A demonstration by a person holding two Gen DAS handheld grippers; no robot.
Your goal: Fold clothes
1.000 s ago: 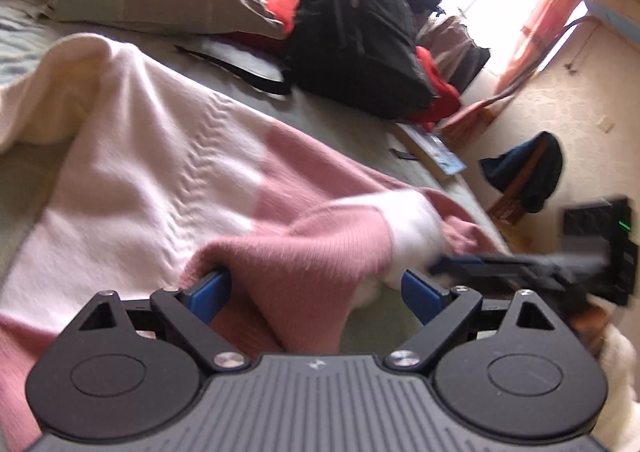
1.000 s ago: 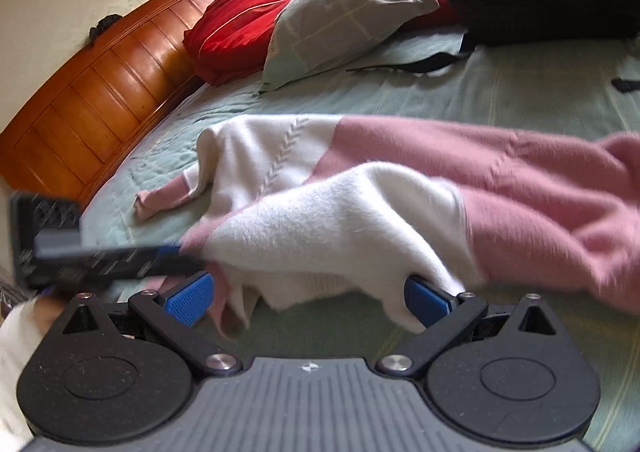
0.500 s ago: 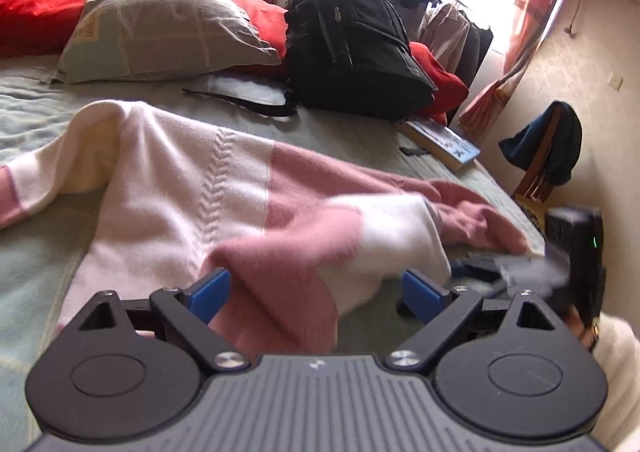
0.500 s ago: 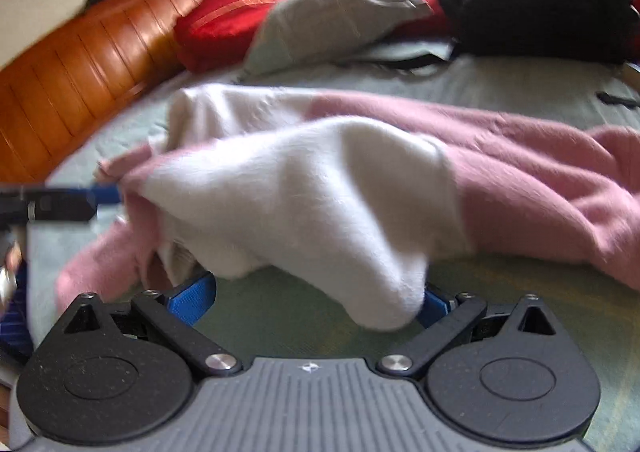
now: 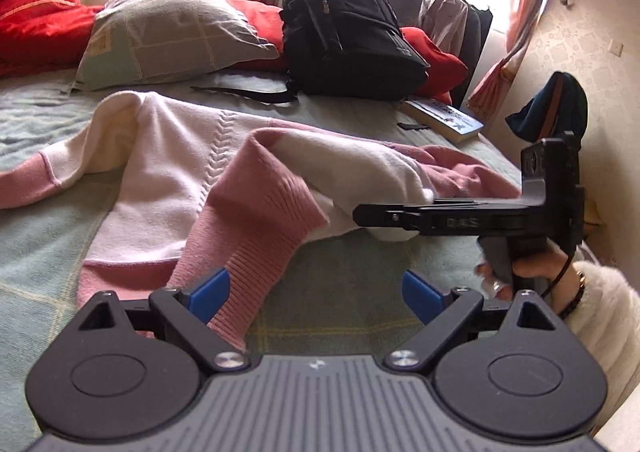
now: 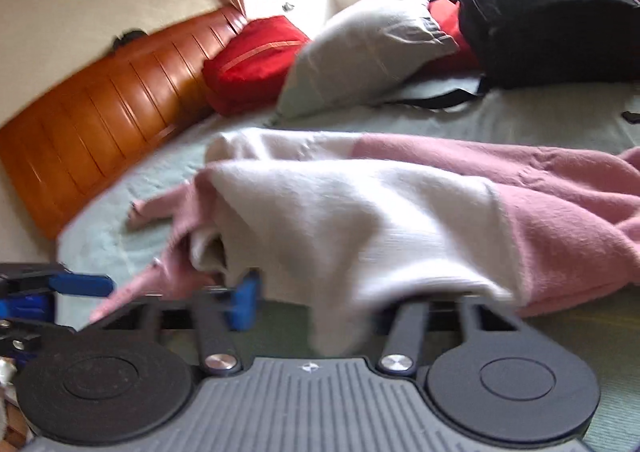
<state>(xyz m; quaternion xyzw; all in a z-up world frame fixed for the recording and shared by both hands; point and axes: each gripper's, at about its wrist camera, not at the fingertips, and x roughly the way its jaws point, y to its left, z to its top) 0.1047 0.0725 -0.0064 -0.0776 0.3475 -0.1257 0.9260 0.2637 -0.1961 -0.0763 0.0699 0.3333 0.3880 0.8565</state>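
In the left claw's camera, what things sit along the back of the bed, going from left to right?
Red cushion → grey pillow → black backpack → book.

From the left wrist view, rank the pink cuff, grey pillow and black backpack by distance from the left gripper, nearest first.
1. Pink cuff, draped beside the left gripper's left finger.
2. Grey pillow, far left.
3. Black backpack, far centre; too close to the pillow to call.

On the bed [image 5: 48,236] before you lies the sweater [image 5: 168,180], its folded-over sleeve [image 5: 256,236] nearest. Behind it sit a pillow [image 5: 168,28] on the left and a backpack [image 5: 344,36] to its right, with a book [image 5: 444,120] right of the backpack.
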